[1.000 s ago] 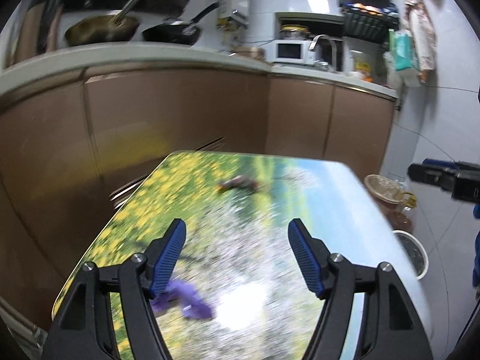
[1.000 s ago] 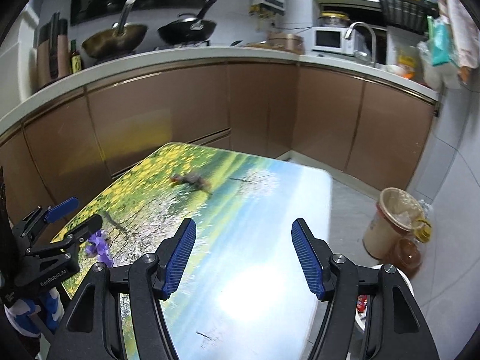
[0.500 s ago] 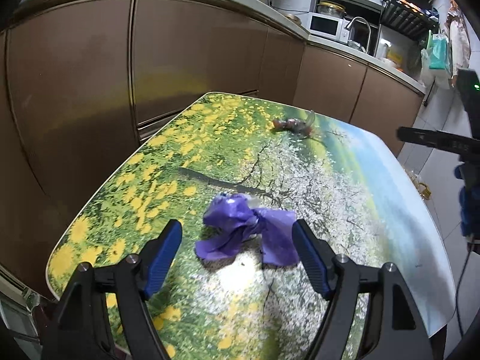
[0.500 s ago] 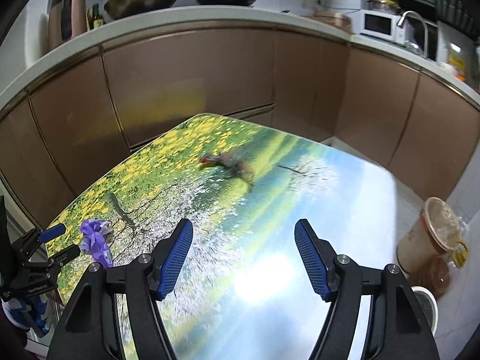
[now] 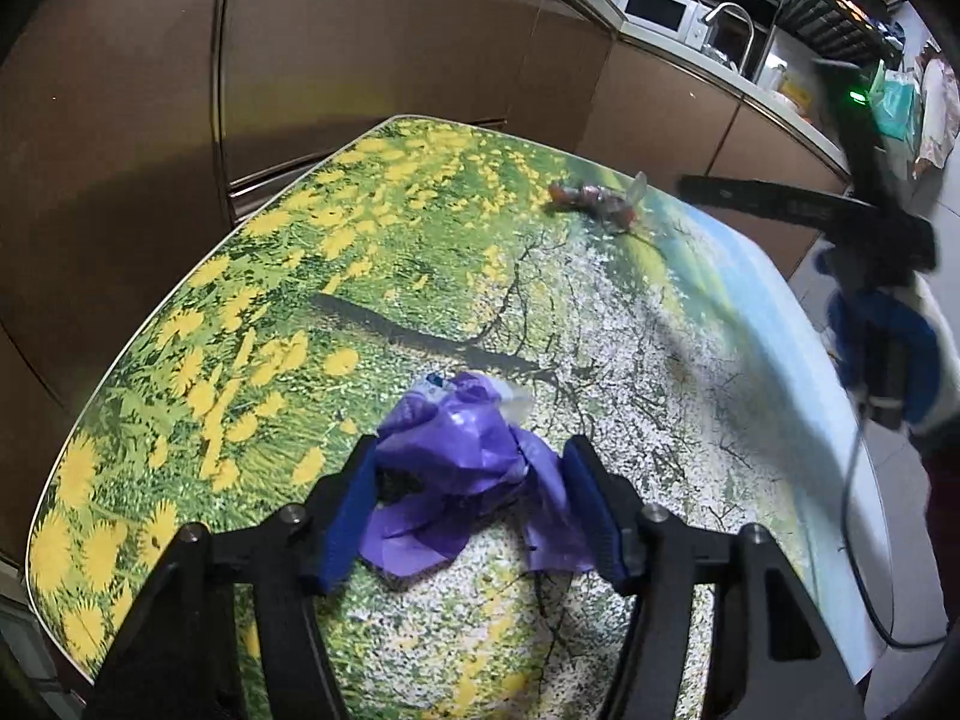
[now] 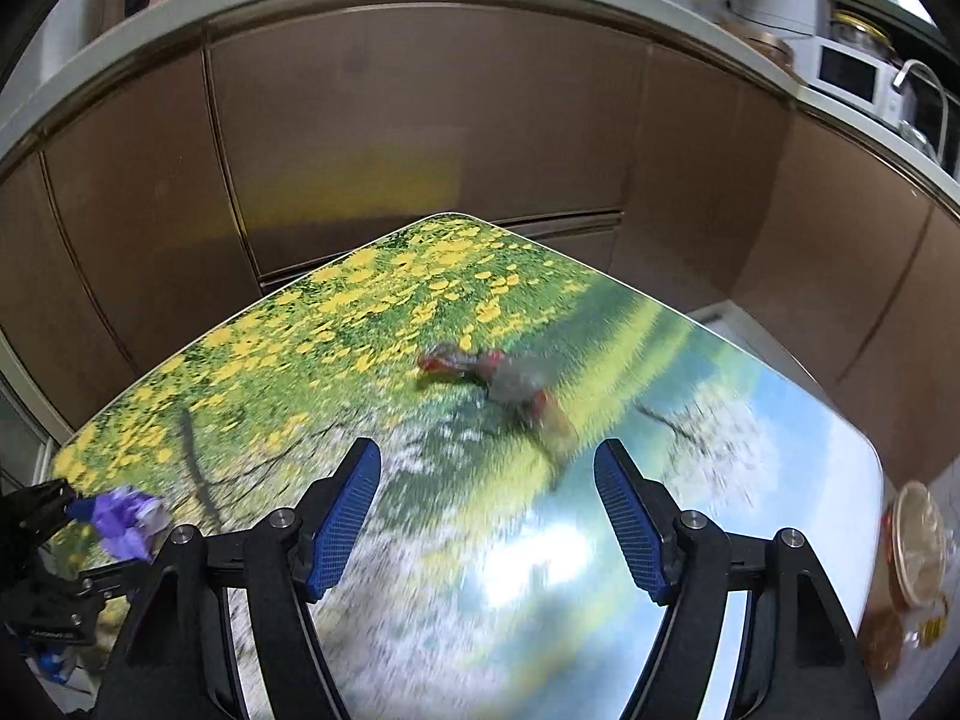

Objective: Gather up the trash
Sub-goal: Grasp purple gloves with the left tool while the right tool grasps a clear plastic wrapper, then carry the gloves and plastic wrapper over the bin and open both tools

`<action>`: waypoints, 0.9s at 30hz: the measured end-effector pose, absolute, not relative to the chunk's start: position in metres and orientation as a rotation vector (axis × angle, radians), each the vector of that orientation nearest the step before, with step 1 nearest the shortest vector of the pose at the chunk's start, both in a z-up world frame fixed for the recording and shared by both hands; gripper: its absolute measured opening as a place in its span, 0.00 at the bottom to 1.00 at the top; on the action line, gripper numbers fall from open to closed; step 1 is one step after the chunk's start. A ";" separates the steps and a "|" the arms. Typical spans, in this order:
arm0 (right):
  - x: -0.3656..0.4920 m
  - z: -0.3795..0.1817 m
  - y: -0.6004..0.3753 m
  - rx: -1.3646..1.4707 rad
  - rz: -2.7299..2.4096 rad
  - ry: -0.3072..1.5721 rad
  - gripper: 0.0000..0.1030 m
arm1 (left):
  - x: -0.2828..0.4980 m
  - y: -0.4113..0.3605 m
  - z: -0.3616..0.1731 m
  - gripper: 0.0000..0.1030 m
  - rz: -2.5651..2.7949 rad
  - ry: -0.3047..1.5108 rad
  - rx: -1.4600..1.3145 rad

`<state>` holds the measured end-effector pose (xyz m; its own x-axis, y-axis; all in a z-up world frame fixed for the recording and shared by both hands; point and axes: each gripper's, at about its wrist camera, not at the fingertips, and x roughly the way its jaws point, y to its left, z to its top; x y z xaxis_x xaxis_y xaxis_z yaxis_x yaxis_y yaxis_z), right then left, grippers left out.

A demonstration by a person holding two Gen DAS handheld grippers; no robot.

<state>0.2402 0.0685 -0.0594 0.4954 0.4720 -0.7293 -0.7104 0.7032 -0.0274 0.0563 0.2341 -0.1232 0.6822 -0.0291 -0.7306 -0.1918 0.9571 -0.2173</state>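
Note:
A crumpled purple plastic bag [image 5: 462, 468] lies near the front of the flower-printed table [image 5: 300, 276]. My left gripper [image 5: 471, 450] is low over it. Its jaws are closing, with the bag between them and the blue pads [image 5: 351, 504] just at the bag's edges. A red and grey wrapper [image 6: 498, 378] lies mid-table, also in the left wrist view as the wrapper [image 5: 600, 201]. My right gripper [image 6: 486, 450] hovers just short of it. Its jaws are opening and nothing is between them. The right wrist view also shows the purple bag [image 6: 123, 519] at far left.
Brown cabinets [image 6: 420, 138] curve round the table's far side under a counter with a microwave [image 6: 846, 75]. A lined bin [image 6: 915, 540] stands on the floor off the table's right edge. A gloved hand [image 5: 888, 354] holds the right gripper.
My left gripper dropped onto the purple bag and its jaws narrowed around it. My right gripper moved forward and down toward the red wrapper, its jaws a little wider.

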 end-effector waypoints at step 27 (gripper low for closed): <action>0.280 -0.093 0.087 -0.380 0.817 0.846 0.10 | 0.054 0.225 -0.114 0.30 0.085 0.800 -0.248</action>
